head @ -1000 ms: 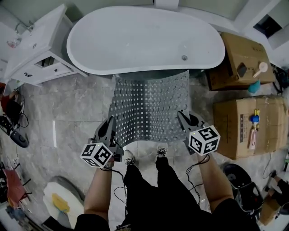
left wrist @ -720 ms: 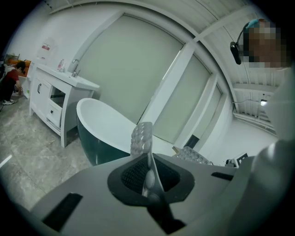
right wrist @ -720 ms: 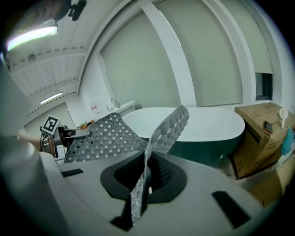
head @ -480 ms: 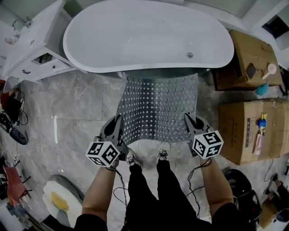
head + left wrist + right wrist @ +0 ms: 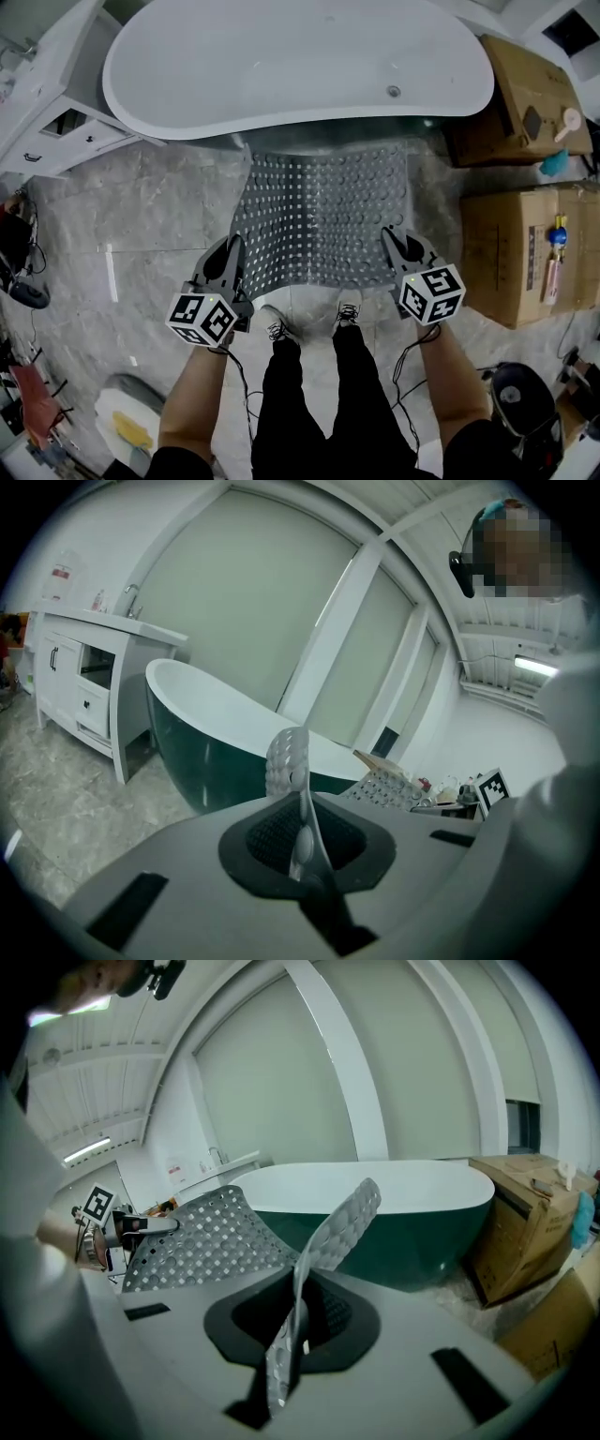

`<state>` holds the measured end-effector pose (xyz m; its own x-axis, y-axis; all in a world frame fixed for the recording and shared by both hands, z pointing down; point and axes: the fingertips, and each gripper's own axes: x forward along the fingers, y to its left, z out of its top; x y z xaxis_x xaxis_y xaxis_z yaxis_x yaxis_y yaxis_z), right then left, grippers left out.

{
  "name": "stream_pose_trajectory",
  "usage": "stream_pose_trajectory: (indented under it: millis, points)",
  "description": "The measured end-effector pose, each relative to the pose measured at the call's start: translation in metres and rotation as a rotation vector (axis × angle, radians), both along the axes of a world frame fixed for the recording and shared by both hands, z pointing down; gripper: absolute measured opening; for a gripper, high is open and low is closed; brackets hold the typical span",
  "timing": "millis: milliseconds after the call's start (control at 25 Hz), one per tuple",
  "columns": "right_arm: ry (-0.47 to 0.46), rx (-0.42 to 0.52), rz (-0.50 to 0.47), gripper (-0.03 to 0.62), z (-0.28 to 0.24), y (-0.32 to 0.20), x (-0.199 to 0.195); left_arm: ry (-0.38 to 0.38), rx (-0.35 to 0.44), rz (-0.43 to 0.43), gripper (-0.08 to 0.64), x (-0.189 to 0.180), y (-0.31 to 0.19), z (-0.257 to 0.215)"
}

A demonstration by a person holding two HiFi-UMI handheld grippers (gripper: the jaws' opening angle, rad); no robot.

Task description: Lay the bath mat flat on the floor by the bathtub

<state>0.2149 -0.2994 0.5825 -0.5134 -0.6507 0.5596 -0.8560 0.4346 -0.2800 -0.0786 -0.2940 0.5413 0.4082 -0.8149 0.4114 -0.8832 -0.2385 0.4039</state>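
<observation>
A grey perforated bath mat (image 5: pixel 323 220) hangs stretched between my two grippers in front of the white bathtub (image 5: pixel 300 66). Its far edge sits at the tub's foot, and its near edge is lifted above the marble floor (image 5: pixel 169 216). My left gripper (image 5: pixel 236 261) is shut on the mat's near left corner (image 5: pixel 289 761). My right gripper (image 5: pixel 391 246) is shut on the near right corner (image 5: pixel 328 1232). In the right gripper view the mat (image 5: pixel 202 1237) curves away to the left, in front of the tub's dark green side (image 5: pixel 403 1232).
A white vanity cabinet (image 5: pixel 42 112) stands left of the tub. Two cardboard boxes (image 5: pixel 520 244) with bottles on top sit at the right. My feet (image 5: pixel 309 319) stand just behind the mat. Cables and a black stool (image 5: pixel 520 398) lie behind at the right.
Both grippers have sunk toward the floor with the mat in them. The mat now lies lower and flatter, with its far edge against the tub's foot.
</observation>
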Motion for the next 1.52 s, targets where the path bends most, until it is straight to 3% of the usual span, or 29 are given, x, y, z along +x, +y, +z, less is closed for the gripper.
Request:
stream_pose_trajectory:
  millis: [480,920,1520]
  points:
    - [0.044,0.049,-0.038,0.031,0.149,-0.024,-0.014,-0.040,0.027,-0.040,0.029,-0.031,-0.010,0.152]
    - [0.068,0.082,-0.053,0.032,0.296,-0.048,-0.010,-0.071,0.051,-0.023,0.029,-0.057,-0.030,0.298]
    - [0.072,0.105,-0.056,0.032,0.431,-0.076,-0.020,-0.113,0.060,0.009,0.029,-0.091,-0.062,0.431]
